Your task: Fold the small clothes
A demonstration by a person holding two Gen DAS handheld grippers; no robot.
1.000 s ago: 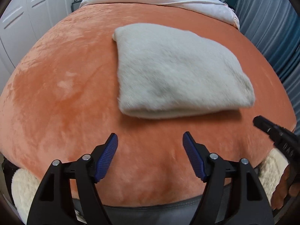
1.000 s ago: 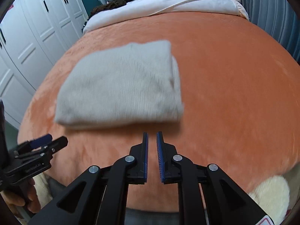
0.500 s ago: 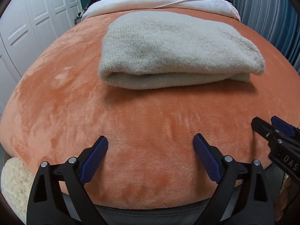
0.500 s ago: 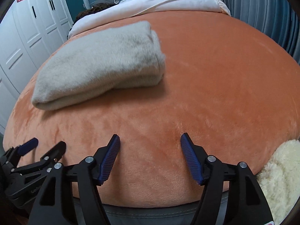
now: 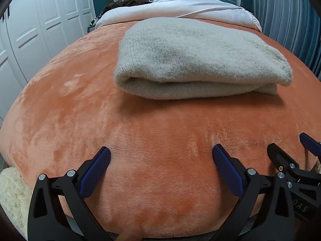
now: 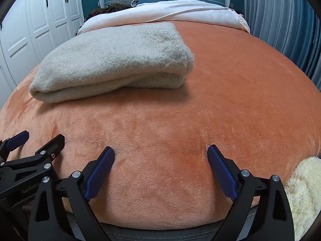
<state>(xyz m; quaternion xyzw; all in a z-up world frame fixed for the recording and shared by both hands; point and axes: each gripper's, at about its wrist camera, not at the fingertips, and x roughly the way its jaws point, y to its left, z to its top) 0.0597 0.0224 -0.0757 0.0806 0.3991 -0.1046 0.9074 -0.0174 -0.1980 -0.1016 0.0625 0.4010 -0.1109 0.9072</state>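
Left tool [image 5: 160, 156] and right tool [image 6: 160, 155] gape wide, holding nothing.

Folded sweater [image 5: 200, 60] lies on blanket [image 5: 80, 110], beyond both tongs, pillows [image 5: 180, 8] behind.

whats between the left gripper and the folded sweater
Only bare orange blanket lies between the open left gripper and the folded sweater; the left wrist view shows this stretch plainly.

Grey knit garment [image 5: 200, 60], folded, on orange blanket [image 5: 80, 120]
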